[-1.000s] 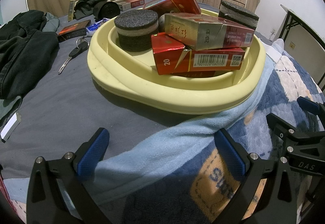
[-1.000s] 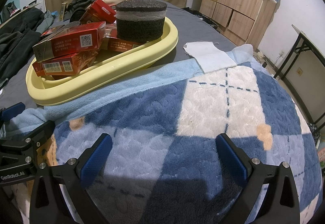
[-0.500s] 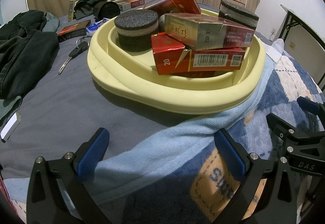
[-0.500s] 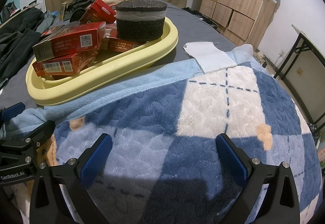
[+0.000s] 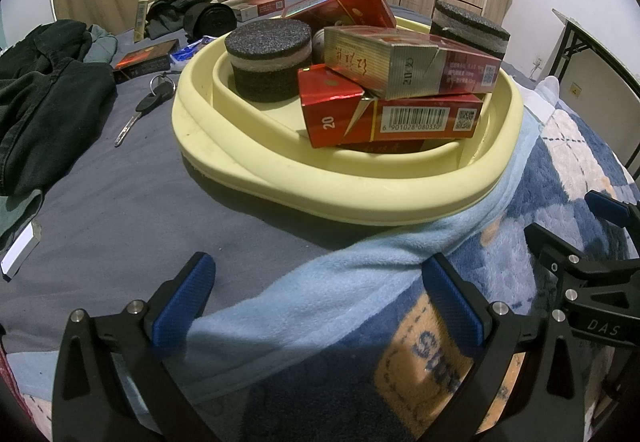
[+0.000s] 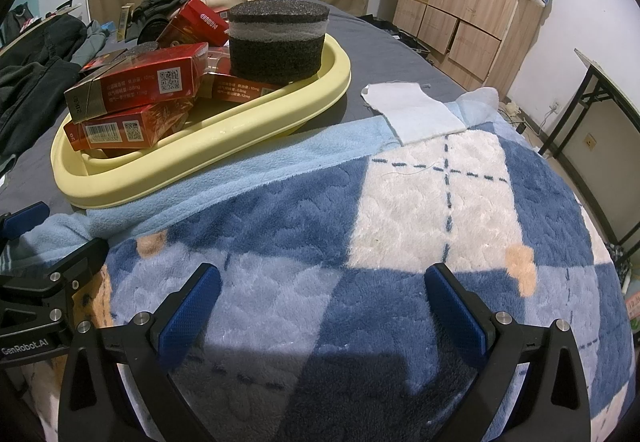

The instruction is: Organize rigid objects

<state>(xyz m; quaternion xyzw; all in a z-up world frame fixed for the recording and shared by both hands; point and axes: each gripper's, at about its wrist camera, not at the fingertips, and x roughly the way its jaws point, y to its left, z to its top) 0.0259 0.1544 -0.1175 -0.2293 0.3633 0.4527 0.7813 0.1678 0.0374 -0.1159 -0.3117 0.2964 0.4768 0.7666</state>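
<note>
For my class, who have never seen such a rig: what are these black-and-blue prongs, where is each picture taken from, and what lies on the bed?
Each picture comes from a camera on a hand-held gripper, looking along its two blue-padded fingers. The left gripper and right gripper are both open and hold nothing. On the bed, a yellow tray holds red cigarette boxes and two round dark foam pads. A key and dark clothes lie left of the tray. A blue checked blanket covers the near side.
</note>
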